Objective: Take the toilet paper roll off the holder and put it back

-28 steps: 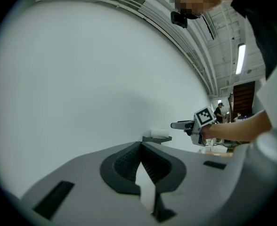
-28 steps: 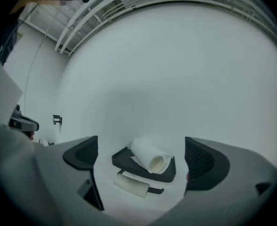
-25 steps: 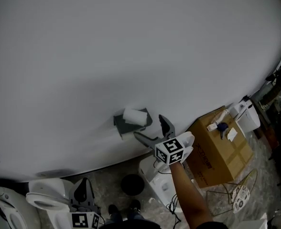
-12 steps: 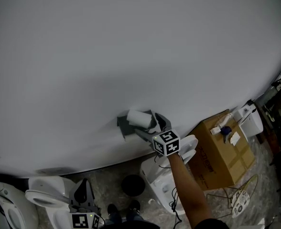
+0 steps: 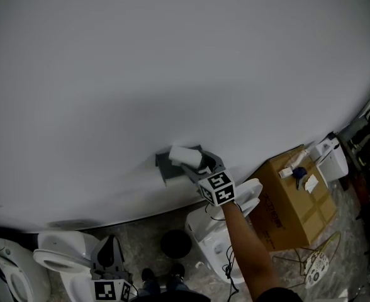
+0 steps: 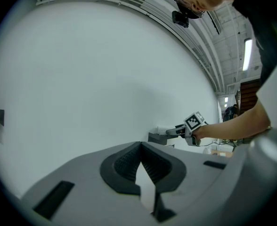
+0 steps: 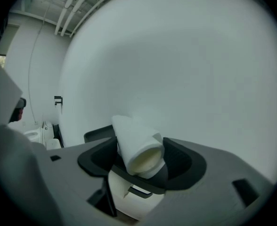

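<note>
Our right gripper (image 7: 142, 158) on the toilet paper roll (image 7: 134, 140) at the holder (image 5: 164, 167).
Its jaws have just been closing, now about half open, and seem to pinch the tilted roll from both sides; our left gripper (image 6: 139, 149) is closed and empty.

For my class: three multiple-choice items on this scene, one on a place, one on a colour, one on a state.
1. Where is the toilet paper roll? A on the floor; B at the wall holder, between the jaws of the right gripper; C on a shelf.
2. What colour is the cardboard box? A green; B red; C brown.
3. The left gripper is? A shut, empty; B gripping the roll; C wide open.
B: the right gripper view shows it between jaws that have just been closing on it. C: brown in the head view. A: its jaw tips meet on nothing.
</note>
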`<state>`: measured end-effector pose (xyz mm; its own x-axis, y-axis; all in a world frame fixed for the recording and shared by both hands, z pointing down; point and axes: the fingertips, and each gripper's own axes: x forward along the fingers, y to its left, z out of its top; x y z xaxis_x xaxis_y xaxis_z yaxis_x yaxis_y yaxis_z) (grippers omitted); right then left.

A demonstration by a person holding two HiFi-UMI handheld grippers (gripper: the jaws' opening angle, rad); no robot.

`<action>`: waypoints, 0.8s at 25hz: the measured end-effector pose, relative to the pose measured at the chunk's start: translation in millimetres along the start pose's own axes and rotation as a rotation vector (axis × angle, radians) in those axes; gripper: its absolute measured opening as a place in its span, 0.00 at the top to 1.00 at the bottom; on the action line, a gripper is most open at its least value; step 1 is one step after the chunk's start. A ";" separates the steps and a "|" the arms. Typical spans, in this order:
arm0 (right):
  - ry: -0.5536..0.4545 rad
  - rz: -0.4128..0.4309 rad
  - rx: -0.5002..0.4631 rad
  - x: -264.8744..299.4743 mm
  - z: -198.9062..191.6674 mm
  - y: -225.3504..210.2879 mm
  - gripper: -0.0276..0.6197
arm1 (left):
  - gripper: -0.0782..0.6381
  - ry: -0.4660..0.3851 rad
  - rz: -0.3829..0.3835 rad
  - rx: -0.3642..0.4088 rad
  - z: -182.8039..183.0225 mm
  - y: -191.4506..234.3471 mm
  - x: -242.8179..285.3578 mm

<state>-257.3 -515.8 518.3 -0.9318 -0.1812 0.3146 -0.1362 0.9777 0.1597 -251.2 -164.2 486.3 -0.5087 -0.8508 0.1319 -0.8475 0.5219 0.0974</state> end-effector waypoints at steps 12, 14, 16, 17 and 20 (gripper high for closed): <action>-0.047 -0.008 0.020 -13.4 15.4 2.5 0.50 | 0.89 -0.014 -0.019 -0.003 4.8 -4.0 2.0; -0.066 -0.014 0.015 -18.7 23.5 2.0 0.50 | 0.89 -0.020 -0.022 -0.004 6.0 -4.4 2.2; -0.087 -0.019 0.007 -24.4 33.1 1.4 0.50 | 0.89 -0.020 -0.026 -0.004 6.0 -5.2 2.3; -0.099 -0.021 0.004 -27.6 39.0 0.9 0.50 | 0.89 -0.019 -0.028 -0.004 6.1 -5.9 2.3; -0.142 -0.032 -0.010 -39.1 61.5 -2.2 0.50 | 0.89 -0.022 -0.036 -0.002 7.5 -8.3 3.1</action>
<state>-241.3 -504.4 448.1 -0.9654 -0.1948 0.1734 -0.1640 0.9705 0.1769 -246.9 -171.6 478.6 -0.4809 -0.8703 0.1065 -0.8651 0.4908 0.1040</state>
